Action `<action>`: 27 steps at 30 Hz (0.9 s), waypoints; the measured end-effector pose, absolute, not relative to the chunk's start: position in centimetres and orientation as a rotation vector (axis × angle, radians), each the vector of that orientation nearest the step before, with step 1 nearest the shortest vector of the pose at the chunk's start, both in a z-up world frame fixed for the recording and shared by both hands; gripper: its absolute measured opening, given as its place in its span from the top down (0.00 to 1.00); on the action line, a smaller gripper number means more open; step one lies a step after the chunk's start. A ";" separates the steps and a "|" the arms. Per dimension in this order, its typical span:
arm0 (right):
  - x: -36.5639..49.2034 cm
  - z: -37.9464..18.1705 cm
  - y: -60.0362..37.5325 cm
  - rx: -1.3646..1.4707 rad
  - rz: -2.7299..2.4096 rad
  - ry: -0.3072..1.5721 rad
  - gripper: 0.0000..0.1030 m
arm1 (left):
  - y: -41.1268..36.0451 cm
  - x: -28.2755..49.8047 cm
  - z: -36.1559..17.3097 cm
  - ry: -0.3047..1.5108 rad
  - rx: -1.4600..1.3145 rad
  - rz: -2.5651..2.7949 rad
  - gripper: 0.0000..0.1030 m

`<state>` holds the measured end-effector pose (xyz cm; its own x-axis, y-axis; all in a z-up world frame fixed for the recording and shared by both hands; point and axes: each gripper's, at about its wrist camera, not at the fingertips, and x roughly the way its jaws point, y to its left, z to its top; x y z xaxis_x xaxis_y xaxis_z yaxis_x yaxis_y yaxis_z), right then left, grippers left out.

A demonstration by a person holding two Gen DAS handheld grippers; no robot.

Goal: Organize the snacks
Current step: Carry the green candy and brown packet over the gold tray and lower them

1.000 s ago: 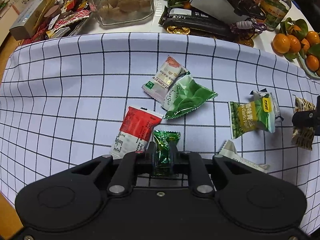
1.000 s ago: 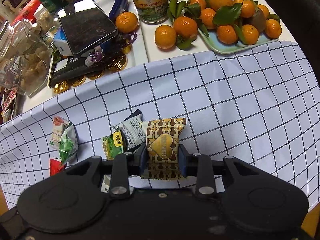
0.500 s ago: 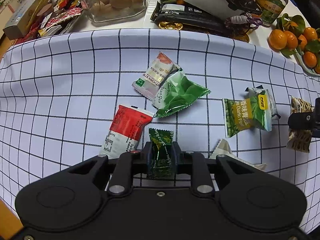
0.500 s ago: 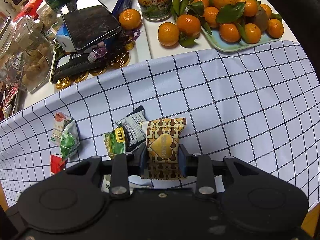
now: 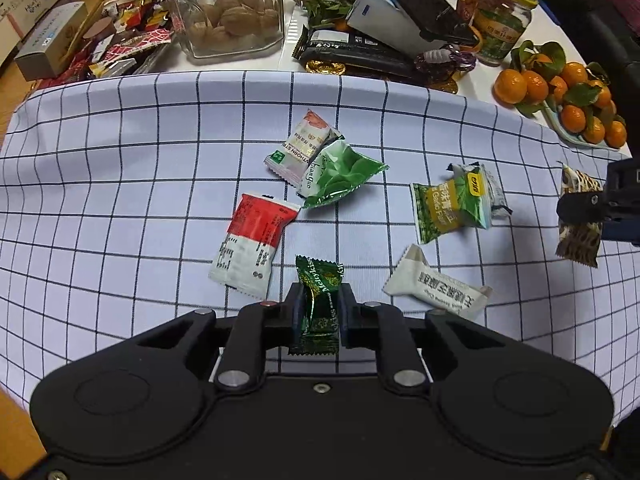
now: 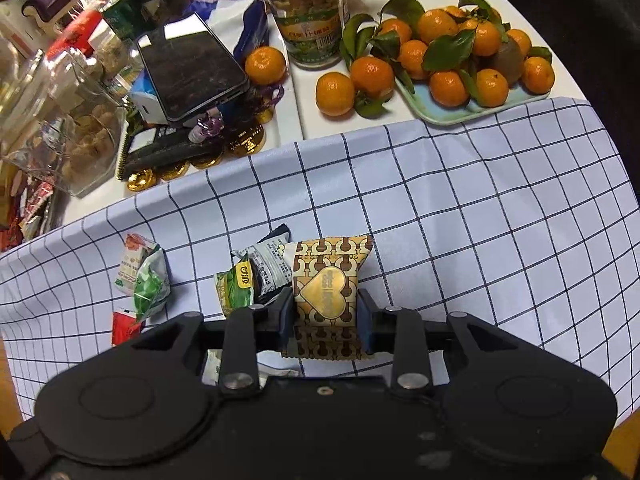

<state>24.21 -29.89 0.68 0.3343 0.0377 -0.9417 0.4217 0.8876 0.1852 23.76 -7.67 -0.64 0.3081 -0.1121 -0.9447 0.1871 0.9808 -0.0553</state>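
Note:
My left gripper is shut on a dark green candy, held above the checked cloth. My right gripper is shut on a brown and gold heart-print candy; it also shows at the right edge of the left wrist view. On the cloth lie a red and white packet, a white hawthorn packet, a light green packet, a green garlic-flavour packet and a white packet.
Beyond the cloth stand a glass jar of walnuts, a phone on a box, gold coins, a jar and a tray of tangerines. Loose wrappers lie at the far left.
My left gripper has lifted and pulled back with the green candy, so the packets sit farther off. My right gripper has held the heart-print candy almost still.

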 end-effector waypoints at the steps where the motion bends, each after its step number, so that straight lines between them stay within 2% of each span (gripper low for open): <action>1: 23.5 1.2 -29.9 0.450 -0.258 1.194 0.68 | -7.3 22.9 -0.1 1.233 0.067 -0.203 0.77; 8: 15.5 5.0 -27.3 0.441 -0.212 0.974 0.68 | -4.5 16.4 2.5 1.169 0.025 -0.218 0.77; 12: 8.7 5.2 -24.5 0.428 -0.164 0.906 0.68 | -3.1 12.4 2.7 1.139 0.017 -0.208 0.77; 20: -3.0 2.0 -18.5 0.416 -0.124 0.961 0.68 | -1.9 5.3 0.8 1.143 0.045 -0.204 0.77; 27: -8.6 0.0 -15.6 0.284 -0.160 1.011 0.68 | -1.9 1.4 -0.7 1.164 0.070 -0.210 0.77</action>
<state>-8.59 -15.65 0.04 0.5237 -0.0016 -0.8519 0.2623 0.9517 0.1594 1.45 -1.88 -0.73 0.3791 -0.1277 -0.9165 0.2005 0.9782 -0.0533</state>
